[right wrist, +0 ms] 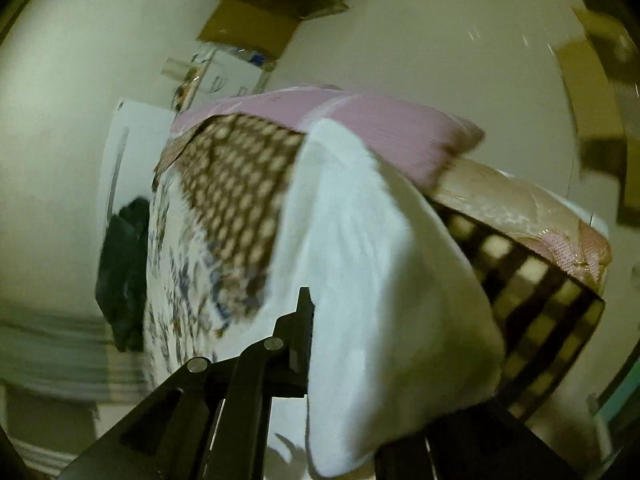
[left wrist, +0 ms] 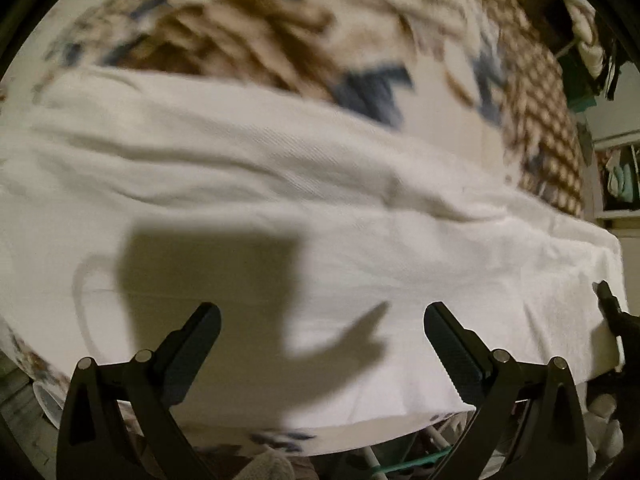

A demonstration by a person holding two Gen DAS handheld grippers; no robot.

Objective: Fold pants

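Observation:
White pants point(left wrist: 304, 216) lie spread across a patterned bedspread point(left wrist: 280, 36), filling the left wrist view. My left gripper point(left wrist: 322, 320) hovers just above them, jaws wide open and empty, its shadow on the cloth. My right gripper point(right wrist: 316, 320) is shut on the edge of the white pants point(right wrist: 372, 280) and holds the cloth lifted, draped over its right finger, which is hidden. The right gripper's tip also shows at the pants' right end in the left wrist view point(left wrist: 608, 300).
A brown dotted cover point(right wrist: 236, 196) and a pink pillow point(right wrist: 380, 124) lie on the bed beyond the pants. A checked blanket point(right wrist: 540, 320) hangs at the right. Cardboard boxes point(right wrist: 256, 24) and a dark garment point(right wrist: 124, 272) sit beside the bed.

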